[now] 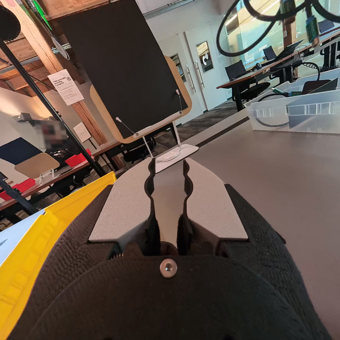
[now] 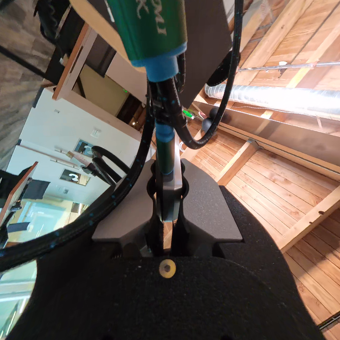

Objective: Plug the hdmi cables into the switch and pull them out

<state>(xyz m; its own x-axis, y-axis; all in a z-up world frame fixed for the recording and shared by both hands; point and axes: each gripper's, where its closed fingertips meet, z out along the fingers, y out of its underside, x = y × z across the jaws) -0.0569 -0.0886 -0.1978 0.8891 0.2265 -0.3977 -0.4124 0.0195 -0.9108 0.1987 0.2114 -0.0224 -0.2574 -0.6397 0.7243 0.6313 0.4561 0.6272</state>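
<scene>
My right gripper (image 2: 168, 165) is raised and points up at the wooden ceiling. It is shut on a thin dark grey metal box, the switch (image 2: 173, 198), held edge-on. A green HDMI plug (image 2: 165, 160) with a blue collar sits in the switch's far end. A second green plug (image 2: 152, 27) hangs close to the camera, and black braided cables (image 2: 110, 198) loop around. My left gripper (image 1: 168, 161) is open and empty, low over the grey table (image 1: 257, 184). In the left wrist view the cable loop (image 1: 239, 49) and a green plug (image 1: 311, 29) hang in the air at top right.
A clear plastic bin (image 1: 276, 114) with cables and a dark box stands at the right of the table. A yellow bin (image 1: 36, 239) is at the left edge. A black board on a white stand (image 1: 119, 73) stands ahead. A black tripod pole (image 1: 46, 103) slants at left. The tips of one gripper are about 45 cm away from the tips of the other.
</scene>
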